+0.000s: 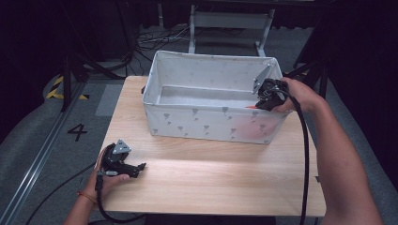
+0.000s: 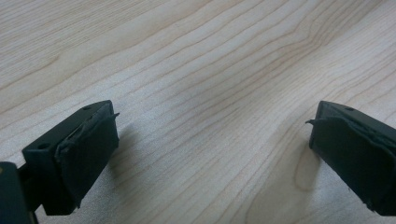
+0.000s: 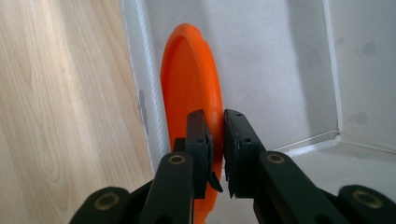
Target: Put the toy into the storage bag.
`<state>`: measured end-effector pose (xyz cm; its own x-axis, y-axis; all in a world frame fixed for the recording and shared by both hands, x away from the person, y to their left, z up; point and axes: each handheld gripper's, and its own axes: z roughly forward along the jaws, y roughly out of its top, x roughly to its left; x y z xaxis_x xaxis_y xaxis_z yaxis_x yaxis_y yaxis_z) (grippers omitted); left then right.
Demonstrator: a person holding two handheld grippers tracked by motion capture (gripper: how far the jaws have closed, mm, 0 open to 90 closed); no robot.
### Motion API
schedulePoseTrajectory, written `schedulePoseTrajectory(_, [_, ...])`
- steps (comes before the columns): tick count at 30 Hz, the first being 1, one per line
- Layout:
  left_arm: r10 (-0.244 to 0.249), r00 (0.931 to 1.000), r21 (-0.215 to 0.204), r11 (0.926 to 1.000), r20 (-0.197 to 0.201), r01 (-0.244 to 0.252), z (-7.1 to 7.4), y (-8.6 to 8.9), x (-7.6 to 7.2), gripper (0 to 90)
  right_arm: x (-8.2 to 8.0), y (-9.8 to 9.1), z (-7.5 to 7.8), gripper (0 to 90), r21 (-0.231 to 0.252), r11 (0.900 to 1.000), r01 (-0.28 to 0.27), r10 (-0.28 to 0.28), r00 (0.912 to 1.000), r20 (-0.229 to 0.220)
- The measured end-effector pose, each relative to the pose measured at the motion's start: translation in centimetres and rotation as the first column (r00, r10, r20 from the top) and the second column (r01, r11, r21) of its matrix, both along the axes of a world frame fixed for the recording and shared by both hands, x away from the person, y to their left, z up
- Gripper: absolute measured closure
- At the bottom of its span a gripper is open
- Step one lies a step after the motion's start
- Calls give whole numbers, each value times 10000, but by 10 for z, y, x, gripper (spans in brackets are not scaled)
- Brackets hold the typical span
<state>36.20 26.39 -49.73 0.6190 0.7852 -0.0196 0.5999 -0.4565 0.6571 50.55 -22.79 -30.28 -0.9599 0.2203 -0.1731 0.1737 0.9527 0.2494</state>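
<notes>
Between right jaws — orange plate [image 3: 189,84]

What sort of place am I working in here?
Probably a lab or recording workspace: a wooden table holding a fabric storage bin, cables strewn on grey carpet, and hazard tape on the floor.

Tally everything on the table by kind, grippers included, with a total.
Fabric bin: 1
Orange plate, held on edge inside the bin: 1
Grippers: 2, left gripper and right gripper
Total: 4
</notes>
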Motion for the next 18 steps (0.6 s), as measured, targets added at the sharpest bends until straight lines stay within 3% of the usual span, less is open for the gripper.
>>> schedulePoseTrajectory(7, [-12, 10000, -2, 10000, 3, 12, 0, 0, 0, 17, 4, -3, -3, 807, -74, 9998, 208, -209, 9995, -229])
schedulePoseTrajectory(11, [2, 10000, -17, 10000, -44, -2, 0, 0, 0, 17, 3, -5, 0, 779, 384, 9990, 226, -219, 9995, -209])
schedulePoseTrajectory(18, [3, 10000, -15, 10000, -42, -3, 0, 0, 0, 17, 1, -4, 2, 746, 441, 9982, 412, -421, 9989, 201])
